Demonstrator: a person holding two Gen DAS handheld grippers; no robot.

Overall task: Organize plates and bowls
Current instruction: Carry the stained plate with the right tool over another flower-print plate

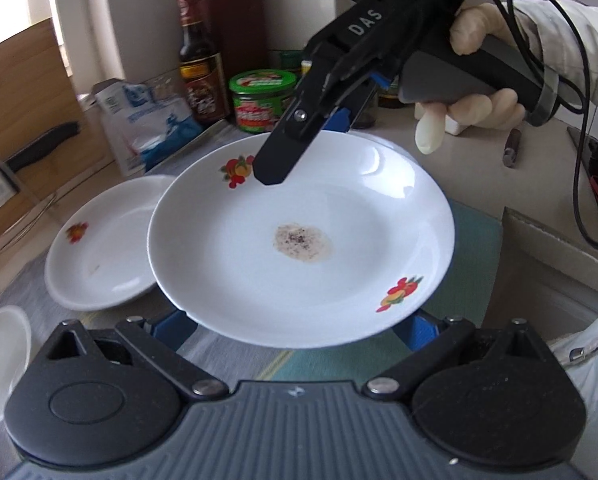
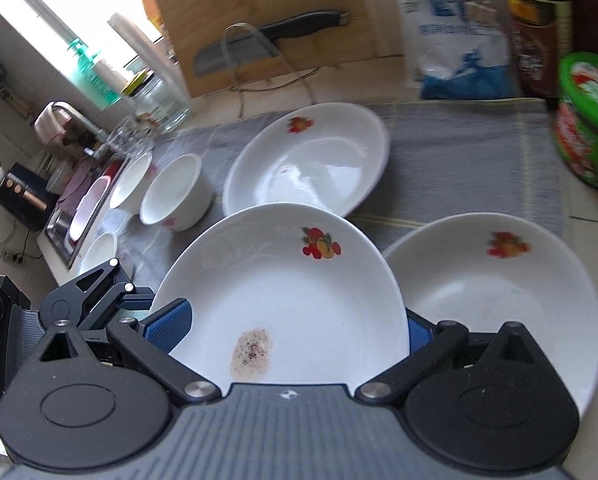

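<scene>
Both the left gripper (image 1: 299, 324) and the right gripper (image 2: 295, 320) clamp opposite edges of the stained plate (image 1: 299, 240), lifted above the bench (image 2: 479, 152).

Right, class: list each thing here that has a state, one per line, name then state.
Stained plate: lifted, gripped at both rims.
Left gripper: shut on the plate's near rim.
Right gripper: shut on the plate's rim.
Second plate: resting on the cloth.
Small bowl: upright, empty.
</scene>
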